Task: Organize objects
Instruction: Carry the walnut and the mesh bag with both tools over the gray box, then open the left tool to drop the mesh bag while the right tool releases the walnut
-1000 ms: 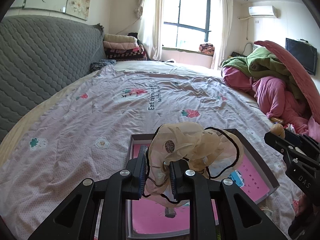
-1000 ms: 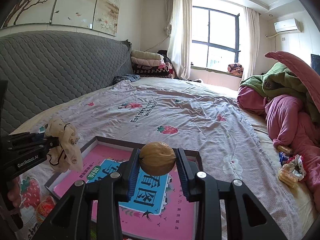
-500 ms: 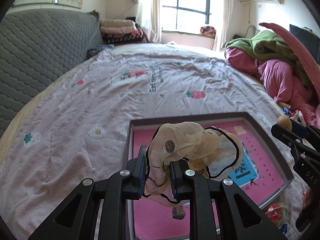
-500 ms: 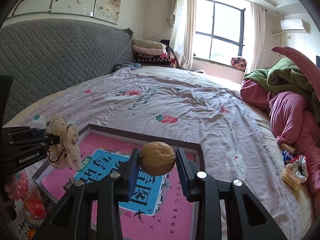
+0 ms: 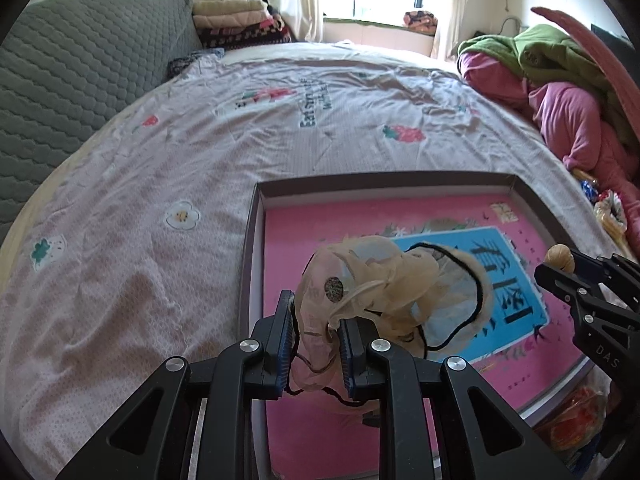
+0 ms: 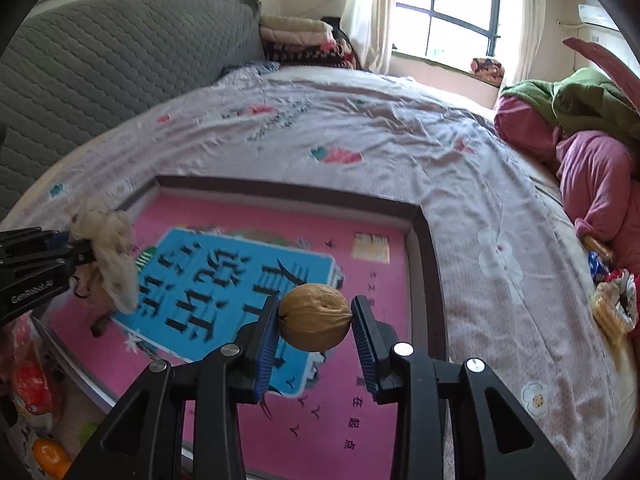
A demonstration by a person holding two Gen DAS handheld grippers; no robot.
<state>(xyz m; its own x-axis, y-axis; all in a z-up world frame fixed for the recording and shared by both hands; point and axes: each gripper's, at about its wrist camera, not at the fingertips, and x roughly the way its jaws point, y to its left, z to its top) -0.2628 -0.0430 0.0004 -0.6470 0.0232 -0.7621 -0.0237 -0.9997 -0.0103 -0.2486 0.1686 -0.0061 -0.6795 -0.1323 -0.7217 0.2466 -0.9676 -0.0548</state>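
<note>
grippers both loaded here, and both hanging over the same shallow cardboard box lid with the pink printed inside and dark rim point(image 5: 400, 184), which sits on the pale pink patterned bedsheet point(image 5: 160, 240). looks to me like the lid is the collecting spot, which would explain why both things are being held above it instead of over the sheet.

left gripper point(image 5: 316, 344) is clenched tight on a crumpled beige sheer fabric scrunchie with black trim point(image 5: 380, 280). it's pinched low down on a fold, so the rest of the fabric billows up and to the right past the fingertips. soft stuff like that needs a near-closed pinch or it slides out, i'd guess. it hangs over the near left part of the lid, not touching the floor of it as far as i can tell.

right gripper point(image 6: 314, 320) is grasping a round tan walnut in its shell point(image 6: 314, 316), pads pressed on its left and right sides, jaws wider since it's hard and round. it's over the near right part of the lid, just inside the right rim.

spare clutter (orange wrappers, snack packets) lies off the lid's near and right edges, so plenty left to sort. my guess is next is lowering and letting go, with the walnut likely to roll.
</note>
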